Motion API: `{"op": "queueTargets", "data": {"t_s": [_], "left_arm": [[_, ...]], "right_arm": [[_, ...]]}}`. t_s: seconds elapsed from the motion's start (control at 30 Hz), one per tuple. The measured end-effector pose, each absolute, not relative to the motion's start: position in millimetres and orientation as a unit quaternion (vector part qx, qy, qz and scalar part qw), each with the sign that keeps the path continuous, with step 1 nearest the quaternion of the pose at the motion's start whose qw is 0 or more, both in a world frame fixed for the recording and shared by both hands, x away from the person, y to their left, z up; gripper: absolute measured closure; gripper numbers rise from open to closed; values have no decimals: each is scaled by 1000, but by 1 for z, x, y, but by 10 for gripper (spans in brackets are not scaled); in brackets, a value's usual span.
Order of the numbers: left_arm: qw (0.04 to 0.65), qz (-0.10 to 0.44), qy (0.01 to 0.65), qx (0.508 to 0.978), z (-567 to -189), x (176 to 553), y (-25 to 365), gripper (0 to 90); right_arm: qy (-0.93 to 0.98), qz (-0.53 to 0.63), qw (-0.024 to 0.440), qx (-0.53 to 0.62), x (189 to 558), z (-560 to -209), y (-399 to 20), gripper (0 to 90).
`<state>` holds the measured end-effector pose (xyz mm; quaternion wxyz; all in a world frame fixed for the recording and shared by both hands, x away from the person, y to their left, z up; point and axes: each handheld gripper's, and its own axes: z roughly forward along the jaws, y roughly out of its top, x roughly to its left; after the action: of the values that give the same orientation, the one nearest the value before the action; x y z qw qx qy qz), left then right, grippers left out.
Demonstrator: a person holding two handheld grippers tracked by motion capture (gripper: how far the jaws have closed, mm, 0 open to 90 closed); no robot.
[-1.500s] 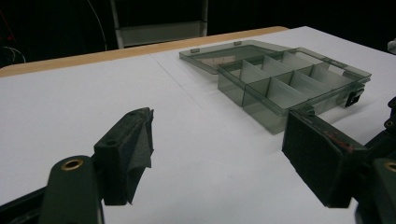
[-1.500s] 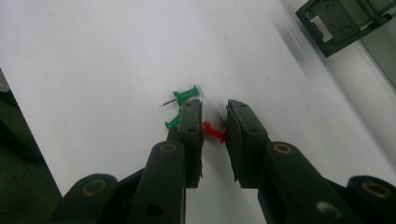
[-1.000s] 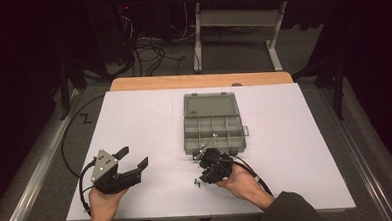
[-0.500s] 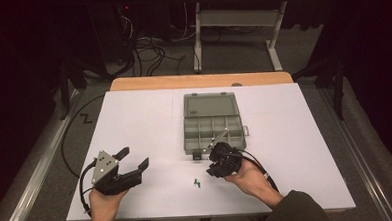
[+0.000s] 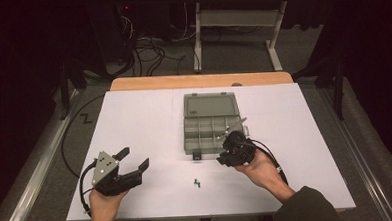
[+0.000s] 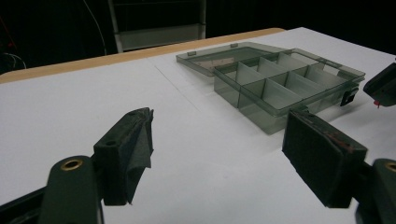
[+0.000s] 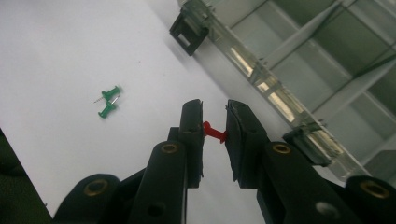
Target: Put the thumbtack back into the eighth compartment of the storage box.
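Note:
A clear grey compartment box (image 5: 211, 127) lies open on the white table, its lid folded back. My right gripper (image 7: 215, 133) is shut on a red pushpin (image 7: 214, 132), held crosswise between the pads just off the box's front right edge (image 7: 261, 77). In the high view that right gripper (image 5: 231, 151) hovers at the box's near right corner. Two green pushpins (image 5: 197, 182) lie on the table in front of the box; in the right gripper view the green pushpins (image 7: 107, 101) lie left of the jaws. My left gripper (image 5: 134, 166) rests at the near left, open with nothing between its pads (image 6: 133, 144).
The box (image 6: 285, 79) has several dividers and a black latch (image 5: 197, 154) at its front. A wooden strip (image 5: 202, 80) runs along the table's far edge. A cable (image 5: 67, 141) trails off the left side. Metal frame legs stand on the floor behind the table.
My right gripper has risen and moved right, away from the green pushpins toward the box's near right corner, carrying the red pushpin. The left gripper has stayed put.

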<state>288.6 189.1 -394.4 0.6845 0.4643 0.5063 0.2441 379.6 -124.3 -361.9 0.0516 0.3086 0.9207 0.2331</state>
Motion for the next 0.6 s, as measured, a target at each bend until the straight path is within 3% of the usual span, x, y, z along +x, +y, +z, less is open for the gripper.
{"op": "queueTargets", "data": {"t_s": [0.6], "left_arm": [[685, 244, 506, 464, -394, 289, 189, 246]], "right_arm": [[899, 234, 78, 362, 403, -353, -154, 792]]}}
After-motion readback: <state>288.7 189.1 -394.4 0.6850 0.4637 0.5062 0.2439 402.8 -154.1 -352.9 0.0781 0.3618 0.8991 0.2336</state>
